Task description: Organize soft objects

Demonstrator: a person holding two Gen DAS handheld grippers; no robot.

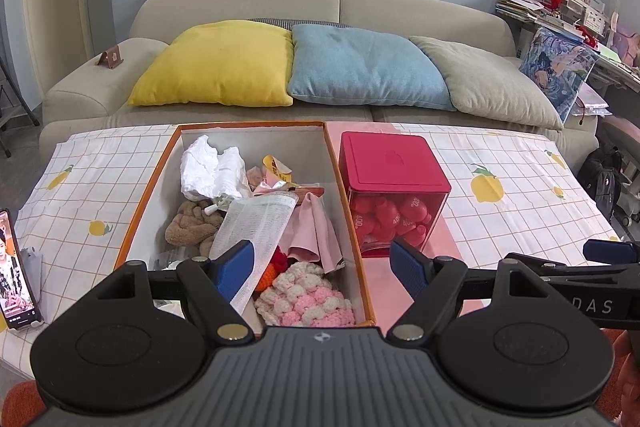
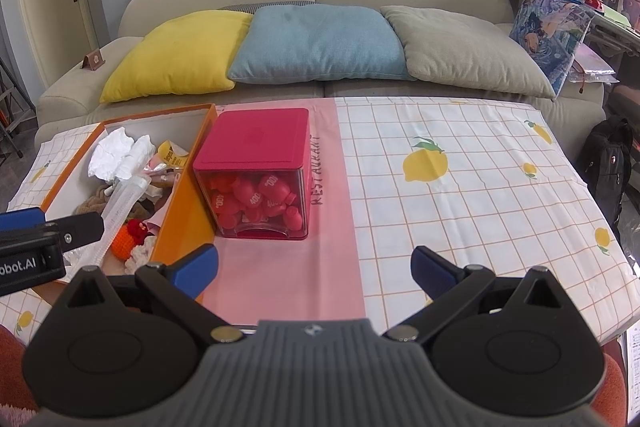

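Observation:
An orange cardboard box (image 1: 146, 187) (image 2: 192, 195) lies open on the table and holds soft things: white crumpled cloth (image 1: 210, 169), a brown plush toy (image 1: 192, 225), a pink cloth (image 1: 314, 231), a pink-and-white crochet piece (image 1: 308, 301), an orange-and-red knitted toy (image 2: 130, 237) and a clear plastic packet (image 1: 256, 227). My left gripper (image 1: 324, 269) hovers open over the box's near end, nothing between its blue pads. My right gripper (image 2: 314, 269) hangs open above the pink strip of tablecloth, empty.
A red-lidded clear cube (image 1: 392, 187) (image 2: 260, 175) full of red pieces stands right of the box. A phone (image 1: 16, 275) leans at the table's left edge. Behind the table is a sofa with yellow (image 1: 218, 65), blue (image 1: 364, 67) and beige cushions. A lemon-print tablecloth (image 2: 460, 187) stretches right.

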